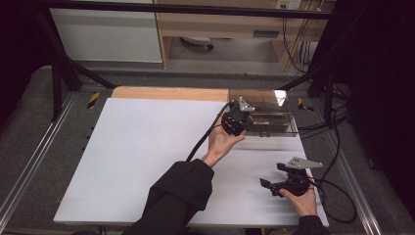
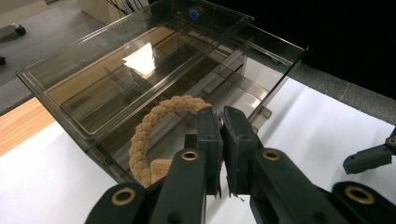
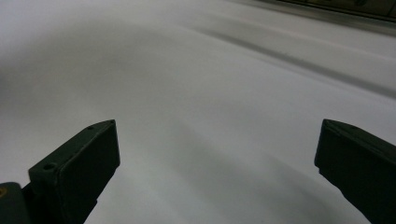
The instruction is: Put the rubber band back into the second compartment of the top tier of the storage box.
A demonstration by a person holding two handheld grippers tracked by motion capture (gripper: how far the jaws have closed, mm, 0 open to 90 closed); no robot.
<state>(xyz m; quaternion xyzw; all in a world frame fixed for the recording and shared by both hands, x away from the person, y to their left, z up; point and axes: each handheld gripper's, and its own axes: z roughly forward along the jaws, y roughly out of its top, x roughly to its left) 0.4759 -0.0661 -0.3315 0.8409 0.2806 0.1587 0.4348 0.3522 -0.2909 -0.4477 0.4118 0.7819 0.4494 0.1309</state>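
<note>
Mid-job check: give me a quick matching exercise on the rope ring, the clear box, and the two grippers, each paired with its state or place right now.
1. rope ring
2. clear box
3. left gripper
4. right gripper

A. jaws wide apart over the white table top
B. stands at the table's far edge, drawer pulled out
C. jaws shut on a braided loop
D. beige, pinched between black jaws

Pairs: 1-D, 2-B, 3-C, 4-A

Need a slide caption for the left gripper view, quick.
Left gripper, shut on a braided rope ring, holds it at the clear divided box.
</note>
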